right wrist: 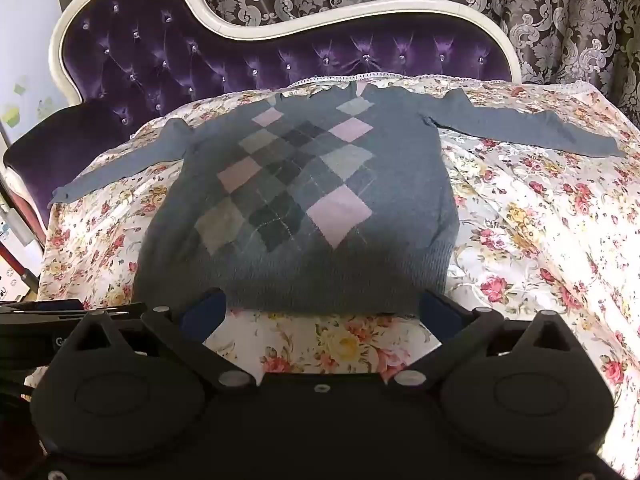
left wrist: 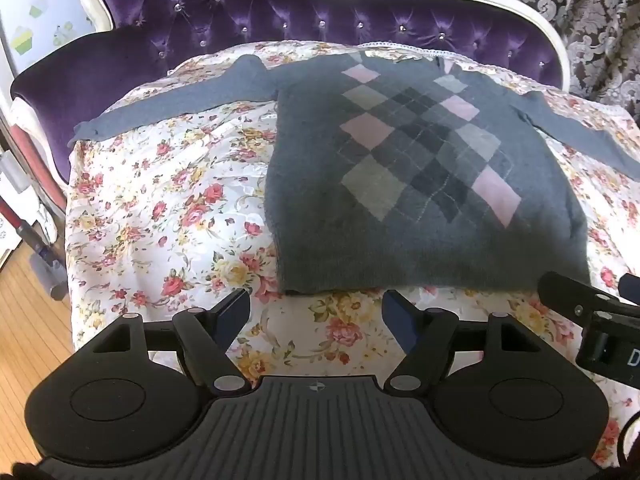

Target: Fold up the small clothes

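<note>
Right gripper (right wrist: 320,312) fingers perhaps hide sweater (right wrist: 304,184) hem corners.

Sweater (right wrist: 304,208) flat on floral-covered sofa (right wrist: 520,220)

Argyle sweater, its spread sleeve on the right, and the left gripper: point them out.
argyle sweater (right wrist: 296,184): right wrist view, diamond-patterned chest.
sleeve (right wrist: 532,130): right wrist view, mid-length of the outstretched arm.
left gripper (left wrist: 316,312): left wrist view, open gap between fingertips.

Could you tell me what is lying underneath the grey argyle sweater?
The sweater lies spread flat on a floral cover, which shows all around it. Whatever is beneath the cover, and the patch directly under the sweater, is hidden.
</note>
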`<state>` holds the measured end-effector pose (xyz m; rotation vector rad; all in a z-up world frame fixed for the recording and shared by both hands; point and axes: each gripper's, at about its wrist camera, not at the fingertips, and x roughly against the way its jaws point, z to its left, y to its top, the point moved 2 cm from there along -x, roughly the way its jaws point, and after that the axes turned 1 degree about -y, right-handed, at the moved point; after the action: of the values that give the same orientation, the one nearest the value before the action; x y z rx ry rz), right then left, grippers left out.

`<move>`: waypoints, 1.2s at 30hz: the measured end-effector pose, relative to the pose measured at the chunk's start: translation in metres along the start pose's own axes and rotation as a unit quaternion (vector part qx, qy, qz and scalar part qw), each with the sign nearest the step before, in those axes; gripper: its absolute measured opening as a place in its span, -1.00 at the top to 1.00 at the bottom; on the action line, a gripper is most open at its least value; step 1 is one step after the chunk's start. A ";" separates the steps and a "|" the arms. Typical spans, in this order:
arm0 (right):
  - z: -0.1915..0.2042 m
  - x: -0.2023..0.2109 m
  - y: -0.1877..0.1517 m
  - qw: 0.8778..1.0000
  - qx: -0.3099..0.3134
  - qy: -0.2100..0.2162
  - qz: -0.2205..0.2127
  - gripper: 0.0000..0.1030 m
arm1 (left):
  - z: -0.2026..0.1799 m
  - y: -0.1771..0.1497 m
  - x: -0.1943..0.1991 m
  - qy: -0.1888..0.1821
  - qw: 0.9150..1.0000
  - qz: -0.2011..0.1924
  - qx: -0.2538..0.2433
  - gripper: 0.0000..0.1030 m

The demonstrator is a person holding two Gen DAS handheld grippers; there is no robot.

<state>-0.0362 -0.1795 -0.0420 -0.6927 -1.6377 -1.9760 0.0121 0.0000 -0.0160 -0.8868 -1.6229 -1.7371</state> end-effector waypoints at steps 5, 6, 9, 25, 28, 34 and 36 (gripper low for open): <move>0.000 -0.001 0.001 1.000 -0.001 0.002 0.002 -0.99 | 0.000 0.001 -0.001 -0.001 1.000 0.003 -0.001 -0.39; 0.000 -0.001 0.001 1.000 -0.001 0.002 0.002 -0.99 | 0.000 0.001 -0.001 -0.001 1.000 0.003 -0.001 -0.39; 0.000 0.000 0.000 1.000 -0.001 0.002 0.002 -0.99 | 0.005 0.000 0.000 0.000 1.000 0.001 -0.001 -0.39; -0.001 -0.005 0.000 1.000 -0.009 0.000 0.008 -0.99 | 0.003 -0.001 -0.004 0.003 1.000 0.006 -0.001 -0.39; -0.001 -0.005 0.000 1.000 -0.011 0.000 0.010 -0.99 | 0.003 -0.001 -0.005 0.002 1.000 0.007 -0.001 -0.39; -0.001 -0.007 0.000 1.000 -0.012 0.001 0.015 -0.99 | 0.002 -0.003 -0.006 0.001 1.000 0.007 -0.001 -0.39; -0.001 -0.008 -0.001 1.000 -0.013 0.001 0.017 -0.99 | 0.002 -0.003 -0.007 0.001 1.000 0.008 0.000 -0.39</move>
<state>-0.0311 -0.1796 -0.0479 -0.7231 -1.5910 -1.9765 0.0137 0.0021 -0.0233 -0.8949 -1.6099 -1.7274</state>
